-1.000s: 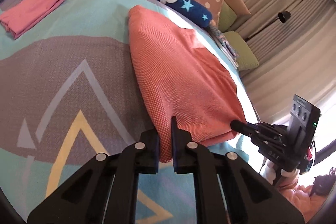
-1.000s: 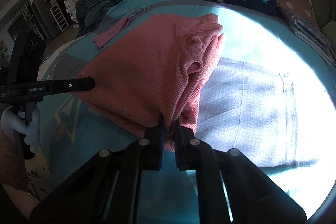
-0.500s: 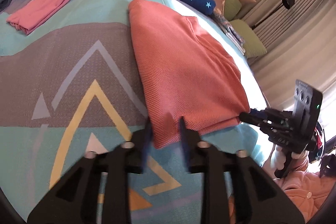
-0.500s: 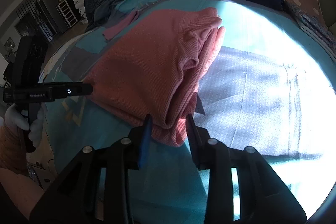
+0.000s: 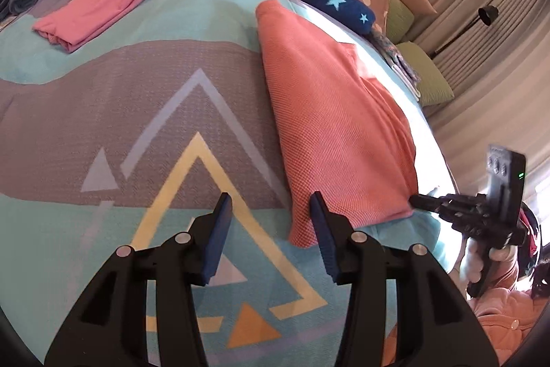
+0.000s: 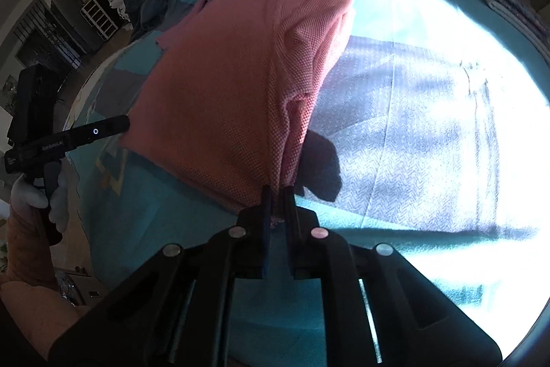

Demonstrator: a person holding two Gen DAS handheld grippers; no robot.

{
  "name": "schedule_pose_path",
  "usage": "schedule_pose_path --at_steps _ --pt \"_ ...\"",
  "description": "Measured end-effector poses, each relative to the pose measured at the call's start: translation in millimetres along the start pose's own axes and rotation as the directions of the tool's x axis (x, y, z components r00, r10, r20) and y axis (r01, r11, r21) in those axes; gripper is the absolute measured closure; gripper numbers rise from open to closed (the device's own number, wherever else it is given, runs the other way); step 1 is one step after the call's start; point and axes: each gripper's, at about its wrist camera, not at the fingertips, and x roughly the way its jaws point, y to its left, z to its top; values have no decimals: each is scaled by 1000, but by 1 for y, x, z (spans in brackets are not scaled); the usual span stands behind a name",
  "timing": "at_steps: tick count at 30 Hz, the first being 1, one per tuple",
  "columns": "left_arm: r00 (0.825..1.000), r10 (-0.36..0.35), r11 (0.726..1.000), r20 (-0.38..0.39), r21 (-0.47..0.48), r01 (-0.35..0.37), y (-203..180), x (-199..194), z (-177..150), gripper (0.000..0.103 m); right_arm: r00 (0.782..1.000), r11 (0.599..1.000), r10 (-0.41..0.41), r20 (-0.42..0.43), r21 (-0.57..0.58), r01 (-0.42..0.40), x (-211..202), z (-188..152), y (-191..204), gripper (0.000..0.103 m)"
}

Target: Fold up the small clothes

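On the bedspread (image 5: 103,133), left tool (image 5: 270,212) freshly spread, empty; right tool (image 6: 277,195) re-pinching coral garment (image 6: 220,92), corner hidden.

Left wrist view: close above the bed (image 5: 144,112), angled down along its fingers, facing the pillows. Right wrist view: steeper, close, from the opposite side. Both share the coral garment (image 5: 330,126) (image 6: 223,85) and each shows the other gripper.

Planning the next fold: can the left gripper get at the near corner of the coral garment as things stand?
Probably yes. The left gripper is open, its jaws having just been opening, and the coral garment has its near corner just beside one finger with only bare bedspread between. The right gripper pinches the other corner.
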Motion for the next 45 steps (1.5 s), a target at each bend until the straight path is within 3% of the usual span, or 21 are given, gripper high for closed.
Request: schedule_pose_path --at_steps 2,3,5,8,10,12,14,16,19,22,24,26,28,29,31,34,36,37,39,41,45 --pt "1000 11 1000 2 12 -11 -3 -1 1 55 998 999 -20 60 -31 21 -16 7 5 70" --pt "1000 12 1000 4 18 -12 -4 -2 2 55 995 998 -38 91 -45 42 -22 11 7 70" --pt "1000 10 999 21 33 -11 -10 -5 7 55 988 995 -67 140 -62 76 -29 24 10 80" --pt "998 -21 998 60 68 17 -25 -4 15 55 982 995 -37 185 -85 53 -26 42 19 92" --pt "998 -44 995 53 93 39 -35 4 18 55 983 992 -47 177 -107 67 -10 57 25 93" --pt "1000 -2 993 15 119 0 -41 20 18 55 983 981 -153 104 -104 164 22 62 14 93" --pt "997 80 987 -22 142 -76 -40 35 13 55 993 994 -108 47 -29 109 43 58 -13 93" --pt "998 58 990 -8 128 -57 -36 34 12 54 998 999 -50 49 23 49 33 61 -22 93" --pt "997 72 990 21 118 -74 -38 23 16 54 992 997 -74 102 -9 75 16 80 -15 87" --pt "996 2 979 86 201 -19 -67 7 29 54 980 988 -147 132 -32 152 16 112 -18 73" --pt "992 -86 956 88 289 57 -96 6 34 54 986 989 -147 83 -2 148 33 138 -31 72" --pt "984 -172 937 39 315 151 -117 19 36 54 989 988 -146 16 54 145 54 160 -49 71" --pt "982 -184 925 -42 331 187 -138 46 32 54 988 984 -151 -23 88 152 67 170 -61 71" --pt "982 -174 918 -69 350 187 -146 58 29 54 990 985 -134 -44 101 138 76 176 -66 74" --pt "977 -169 910 -132 359 206 -159 85 24 54 992 988 -111 -66 104 117 85 181 -68 92" --pt "980 -123 903 -159 391 177 -168 107 16 54 974 974 -225 -12 12 225 86 189 -55 100" --pt "978 -125 892 -167 412 184 -170 106 13 55 937 937 -347 34 -34 348 97 198 -58 103" --pt "975 -134 889 -180 413 198 -169 105 12 56 931 930 -364 30 -38 365 103 200 -64 103" --pt "972 -144 889 -186 407 209 -167 105 11 56 963 963 -270 -9 0 270 110 200 -76 103" --pt "972 -150 881 -179 421 214 -167 101 8 56 963 962 -270 7 41 269 101 198 -81 103" --pt "954 -232 873 -190 391 290 -169 90 5 56 989 988 -142 49 70 138 57 186 -70 103"
